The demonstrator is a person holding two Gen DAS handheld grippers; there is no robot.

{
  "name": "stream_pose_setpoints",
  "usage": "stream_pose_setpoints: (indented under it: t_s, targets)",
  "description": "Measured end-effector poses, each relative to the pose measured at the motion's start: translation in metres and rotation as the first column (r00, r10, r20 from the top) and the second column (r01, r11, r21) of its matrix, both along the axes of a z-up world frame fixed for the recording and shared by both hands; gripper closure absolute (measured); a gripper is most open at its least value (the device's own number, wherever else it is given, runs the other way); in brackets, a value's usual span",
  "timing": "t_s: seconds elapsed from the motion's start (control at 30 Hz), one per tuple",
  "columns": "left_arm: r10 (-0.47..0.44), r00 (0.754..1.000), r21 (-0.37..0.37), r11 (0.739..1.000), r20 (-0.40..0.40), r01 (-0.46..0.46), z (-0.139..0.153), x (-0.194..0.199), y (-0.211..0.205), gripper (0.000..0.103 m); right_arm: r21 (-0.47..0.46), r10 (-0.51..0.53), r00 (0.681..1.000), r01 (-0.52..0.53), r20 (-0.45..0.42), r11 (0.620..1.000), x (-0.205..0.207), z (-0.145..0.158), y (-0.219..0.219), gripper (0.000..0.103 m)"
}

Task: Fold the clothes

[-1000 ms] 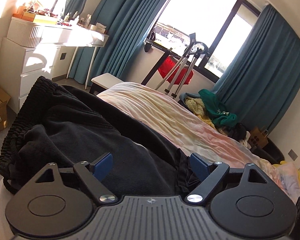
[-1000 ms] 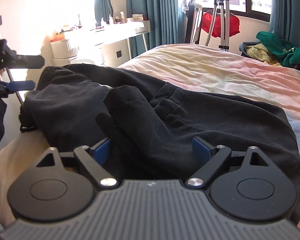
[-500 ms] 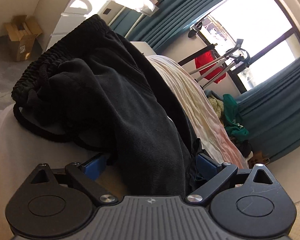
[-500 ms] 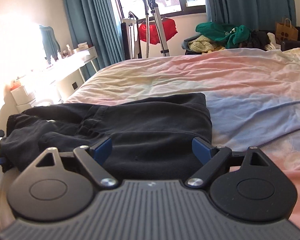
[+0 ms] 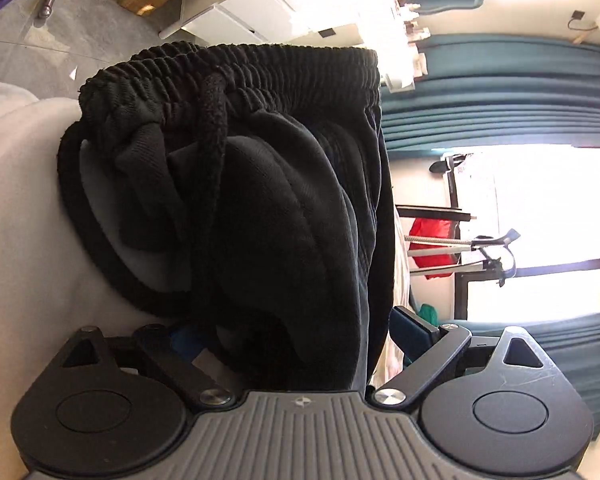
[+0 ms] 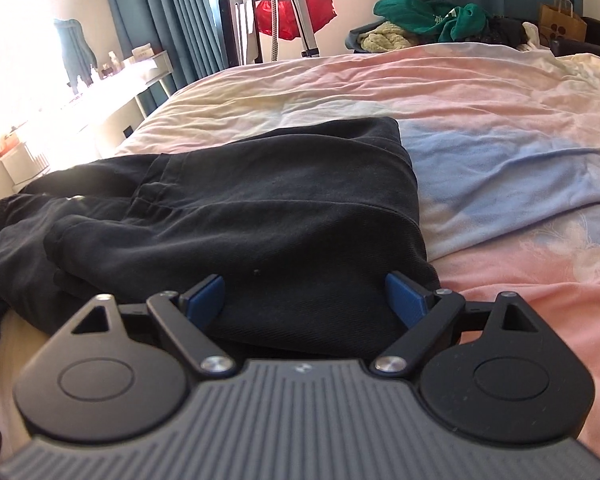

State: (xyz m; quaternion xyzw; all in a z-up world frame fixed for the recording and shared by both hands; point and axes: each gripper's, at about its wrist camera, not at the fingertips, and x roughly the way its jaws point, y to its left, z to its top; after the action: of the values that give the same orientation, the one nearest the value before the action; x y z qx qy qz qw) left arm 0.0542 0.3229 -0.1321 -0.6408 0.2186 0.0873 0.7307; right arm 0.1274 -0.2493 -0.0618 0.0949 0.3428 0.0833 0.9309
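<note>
Black sweatpants (image 6: 260, 216) lie folded on the bed (image 6: 480, 92). In the left wrist view the same pants (image 5: 284, 216) fill the frame, with the ribbed elastic waistband (image 5: 236, 68) and a black drawstring (image 5: 212, 128) at the top. My left gripper (image 5: 296, 332) is rolled sideways, open, with the waist end of the pants between its blue pads; one pad (image 5: 410, 330) shows, the other is mostly hidden by cloth. My right gripper (image 6: 304, 298) is open, its blue pads (image 6: 204, 298) on either side of the near folded edge of the pants.
A pastel pink, blue and cream sheet covers the bed. A white dresser (image 6: 24, 160) and desk stand at the left. A clothes pile with a green garment (image 6: 432, 16), a red cloth on a rack (image 6: 296, 8) and a paper bag (image 6: 562, 22) lie beyond the bed.
The left gripper has rolled onto its side and moved in close to the waistband. The right gripper has swung right toward the folded edge and come closer to it. Both stayed open.
</note>
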Motion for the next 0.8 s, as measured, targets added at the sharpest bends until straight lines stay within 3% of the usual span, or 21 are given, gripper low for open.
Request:
stream_pose_setpoints:
  t_s: [0.07, 0.23, 0.33, 0.53, 0.67, 0.73, 0.8]
  targets:
    - [0.027, 0.999, 0.013, 1.000, 0.017, -0.027, -0.003, 0.006, 0.004, 0.013, -0.008, -0.002, 1.000, 0.002, 0.004, 1.000, 0.000, 0.000, 0.001, 0.014]
    - [0.081, 0.996, 0.030, 0.996, 0.031, -0.082, -0.015, 0.016, 0.012, 0.041, -0.040, -0.007, 1.000, 0.007, 0.016, 0.999, -0.001, -0.001, 0.007, 0.013]
    - [0.113, 0.992, 0.005, 0.994, 0.050, -0.113, -0.023, 0.017, 0.016, 0.046, -0.048, -0.011, 1.000, 0.013, 0.022, 0.999, -0.001, -0.002, 0.009, 0.013]
    - [0.107, 0.993, 0.062, 0.992, 0.044, -0.109, -0.022, 0.023, 0.012, 0.052, -0.053, -0.016, 1.000, 0.017, 0.024, 0.998, 0.001, -0.003, 0.011, 0.012]
    - [0.094, 0.995, 0.189, 0.977, 0.025, -0.097, -0.008, 0.029, 0.001, 0.067, -0.062, -0.011, 1.000, 0.012, 0.024, 0.998, 0.003, -0.005, 0.013, 0.012]
    - [0.083, 0.997, 0.297, 0.951, 0.006, -0.081, 0.004, 0.031, -0.008, 0.074, -0.050, -0.014, 1.000, 0.016, 0.026, 0.999, 0.004, -0.005, 0.011, 0.012]
    - [0.076, 0.997, 0.425, 0.903, -0.018, -0.062, 0.024, 0.036, -0.024, 0.077, -0.002, -0.032, 0.999, 0.032, 0.027, 0.999, 0.004, -0.003, 0.004, 0.012]
